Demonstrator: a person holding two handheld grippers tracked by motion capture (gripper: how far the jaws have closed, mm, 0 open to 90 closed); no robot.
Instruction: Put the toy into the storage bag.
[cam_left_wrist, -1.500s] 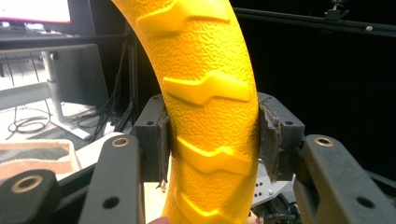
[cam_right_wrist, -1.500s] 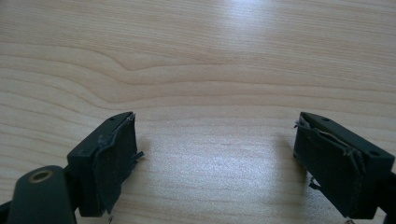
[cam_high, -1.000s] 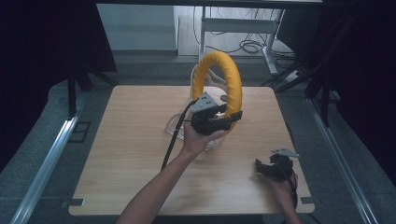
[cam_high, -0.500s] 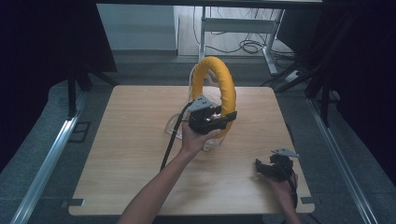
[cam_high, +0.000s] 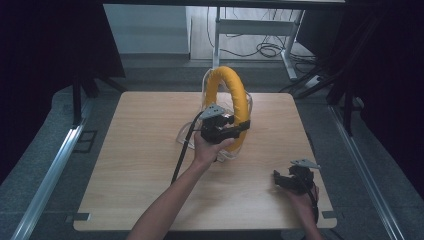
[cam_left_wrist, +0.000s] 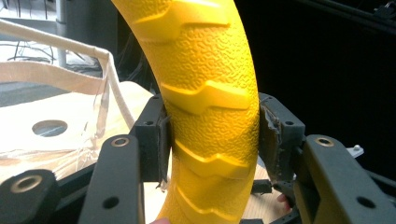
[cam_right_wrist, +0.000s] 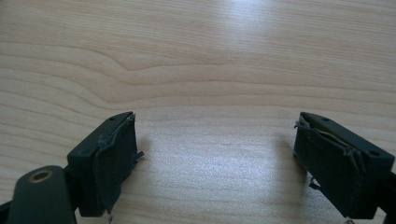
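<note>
The yellow ring (cam_high: 231, 102) is standing on edge near the middle of the high view, its plane running roughly from the top of the frame toward the bottom, so the opening is facing left and right and the tall axis is pointing straight up. The left gripper (cam_high: 227, 129) is pinching the lower right part of that ring, its jaws pressing on the ring from either side; in the left gripper view the ring (cam_left_wrist: 205, 107) is rising through the centre of the frame, its pebbled skin and raised chevron ridges sitting tight between the black pads (cam_left_wrist: 156, 135). A clear plastic bag (cam_high: 192, 137) with a pale edge is lying under and beside the ring, and its folded rim (cam_left_wrist: 70, 74) is showing at the left of the left gripper view. The right gripper (cam_high: 292, 179) is resting at the lower right of the high view, well apart from the ring, with its jaws spread wide over bare wood (cam_right_wrist: 210, 70). The table (cam_high: 130, 175) is a light wooden board with visible grain. Beyond it, at the top of the frame, a grey floor is carrying tangled cables (cam_high: 265, 49) and a metal frame leg (cam_high: 217, 35), while dark curtains are hanging at both sides.
</note>
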